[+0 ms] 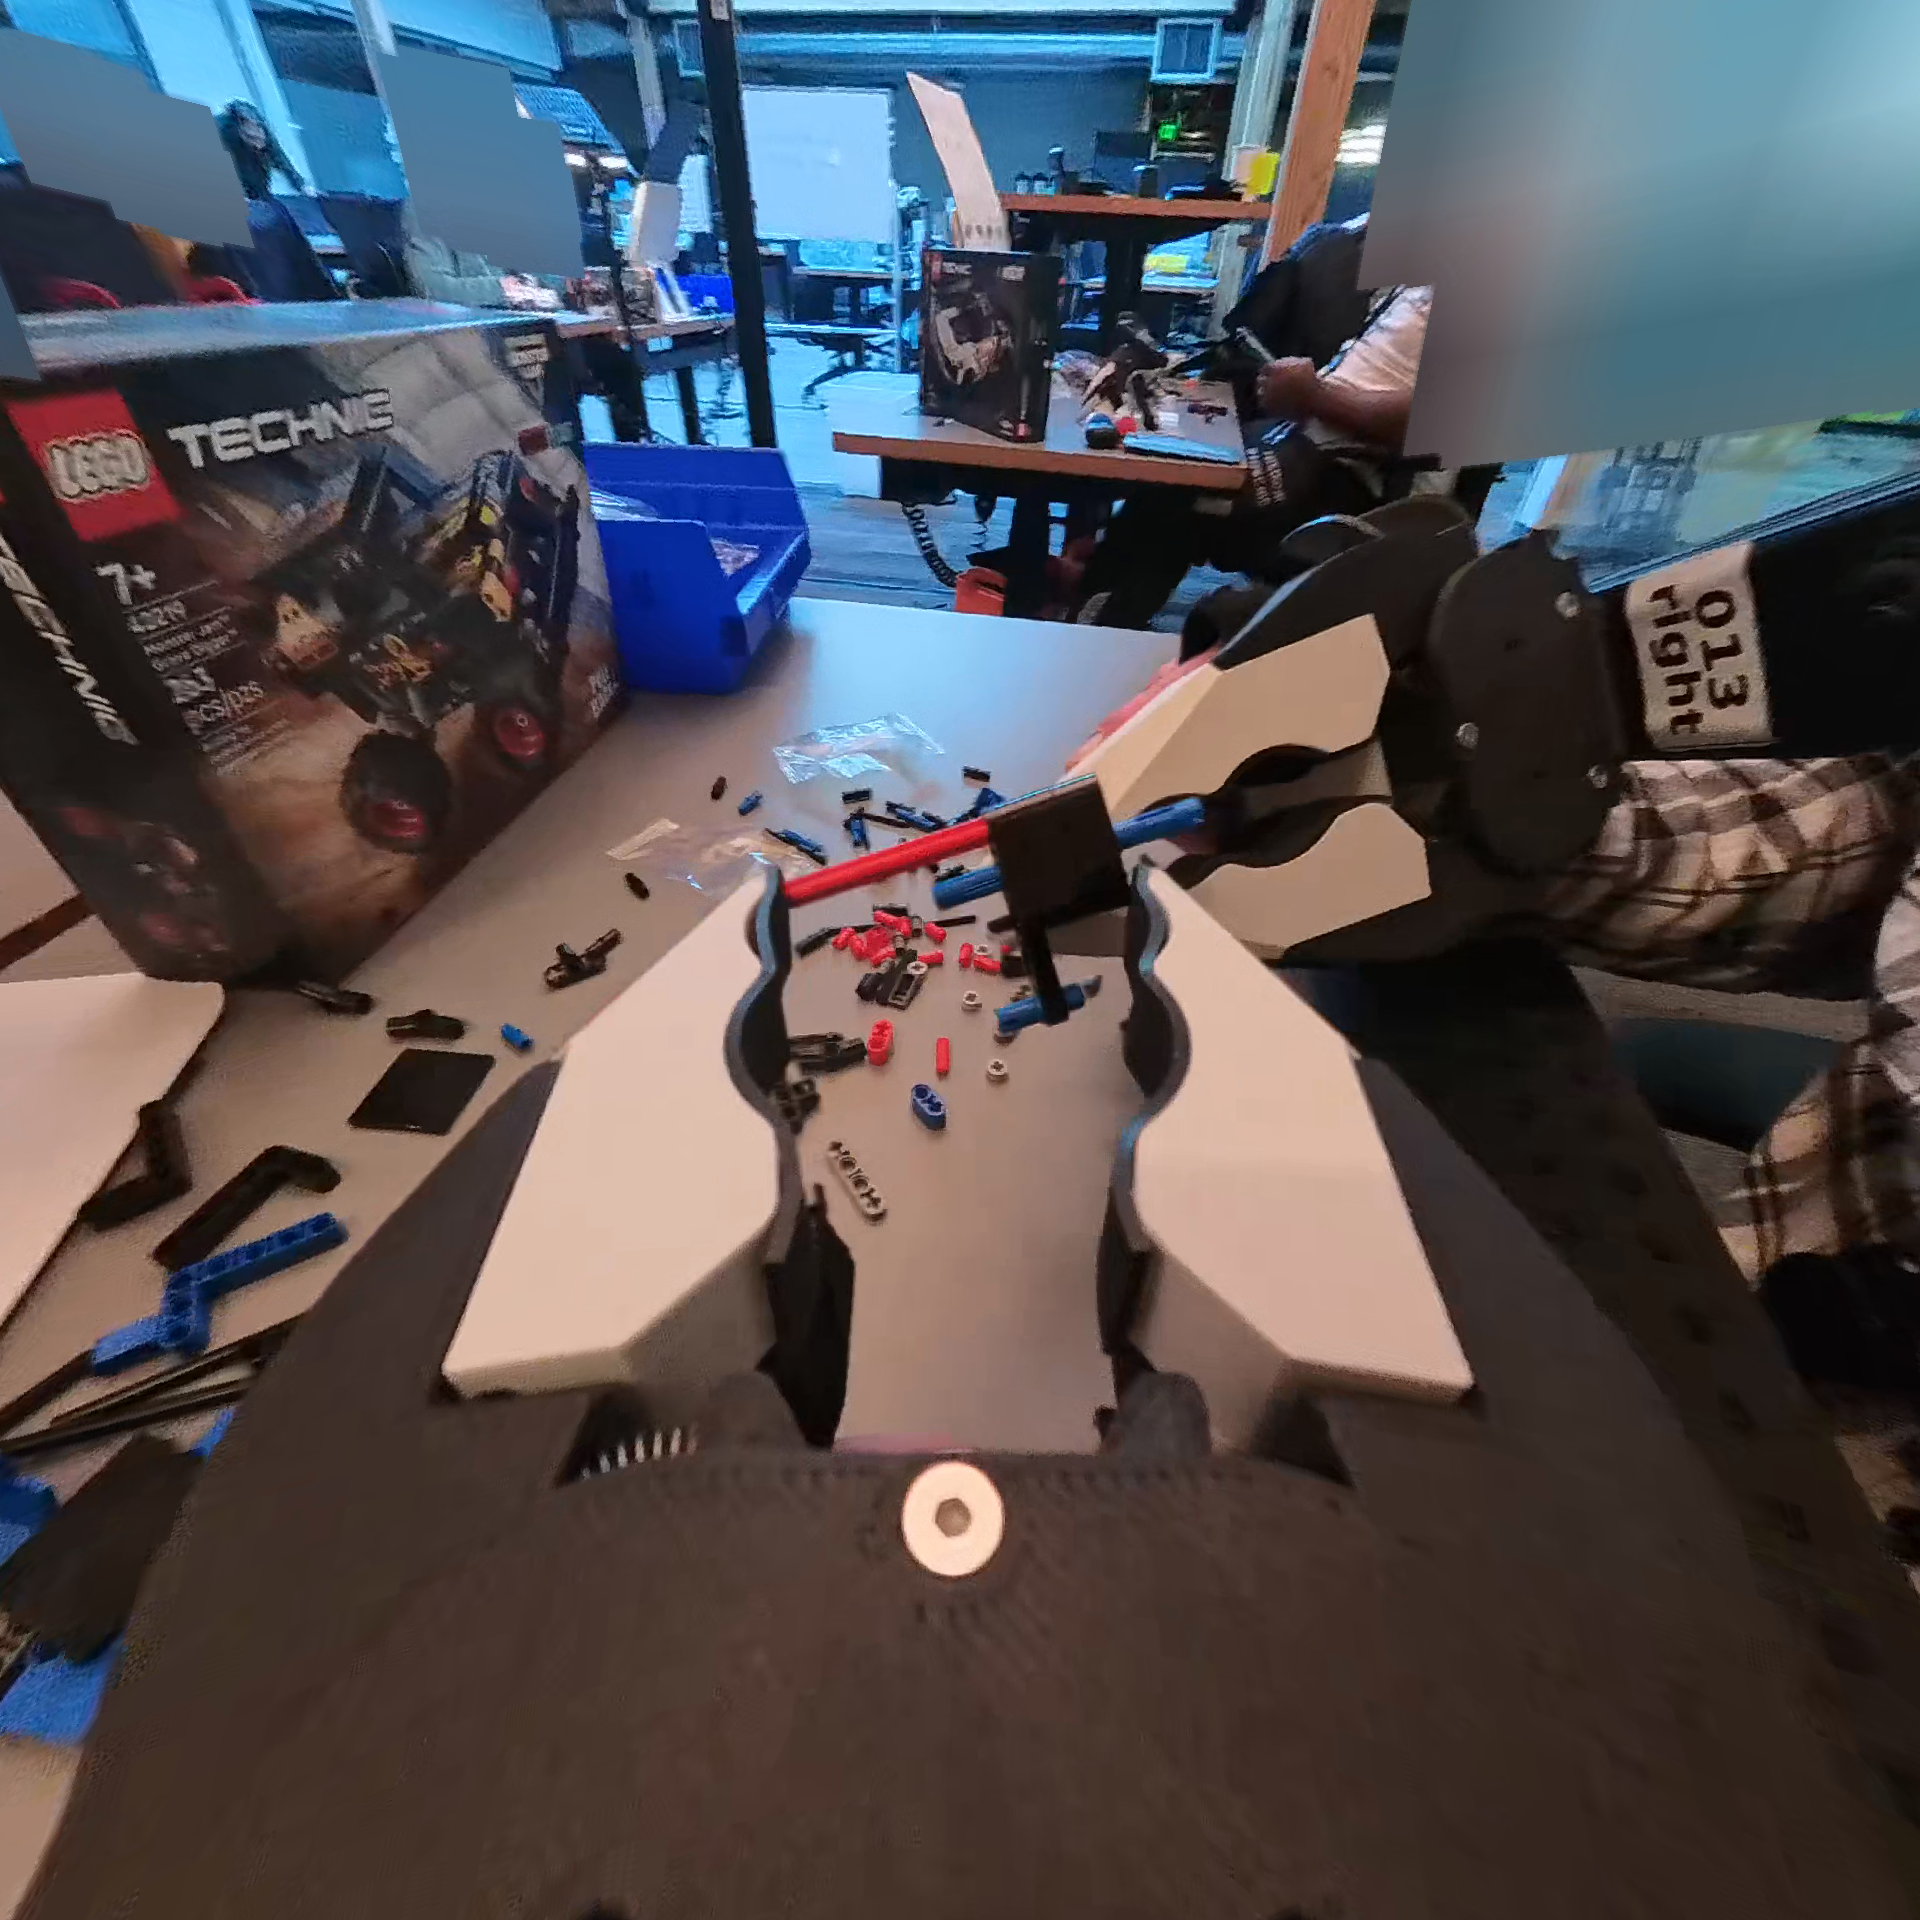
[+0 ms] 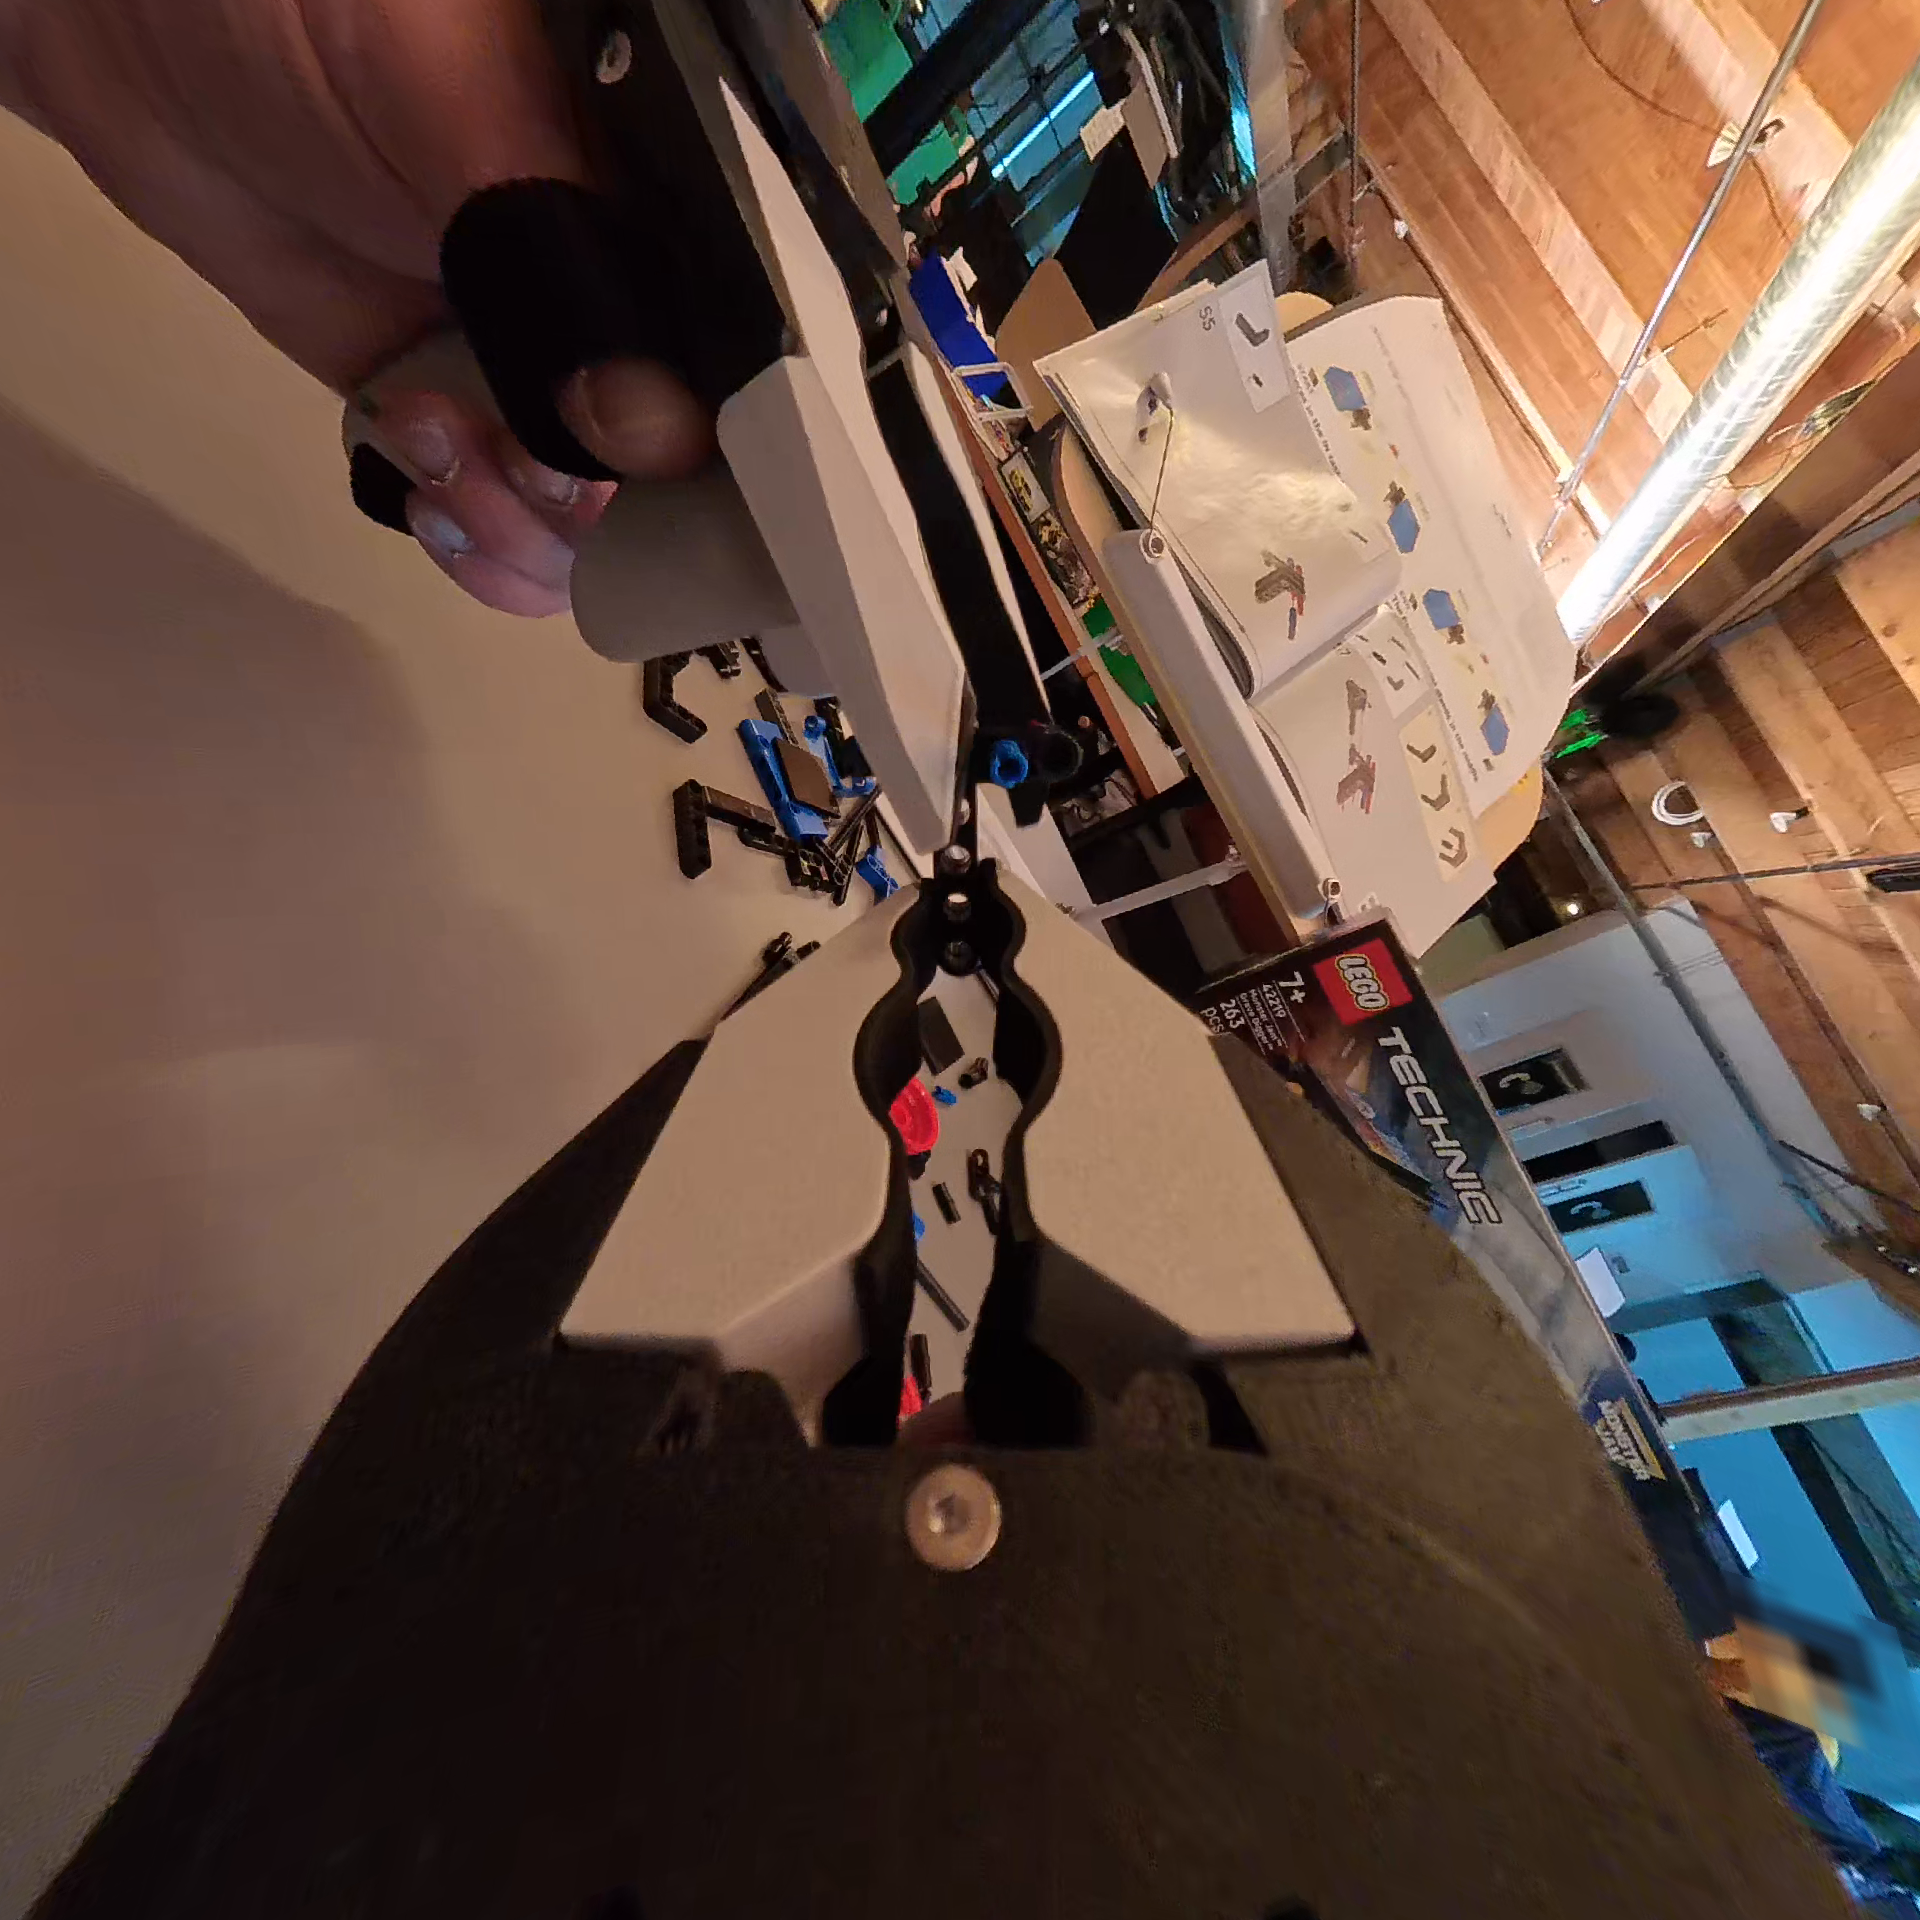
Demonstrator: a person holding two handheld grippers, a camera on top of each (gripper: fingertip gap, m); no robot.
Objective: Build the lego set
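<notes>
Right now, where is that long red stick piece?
In the left wrist view, the red axle pokes leftward out of a black block held by the right gripper, above the scattered pieces.

My right tongs (image 2: 956, 904) cover most of the small black assembly (image 2: 956, 883) pinched at their tips, so in the right wrist view I see only its end and cannot tell its shape. The far end of the red axle (image 1: 888, 857) slips behind my left tongs' finger (image 1: 764, 935). The set's box (image 1: 301, 623) is cut off by the left edge, and blue beams (image 1: 218, 1288) at lower left are smeared and partly hidden. The tiny red and black pins (image 1: 894, 951) on the table (image 1: 935, 665) are too small to sort. Pages of the instruction booklet (image 2: 1299, 540) are too blurred to read.
</notes>
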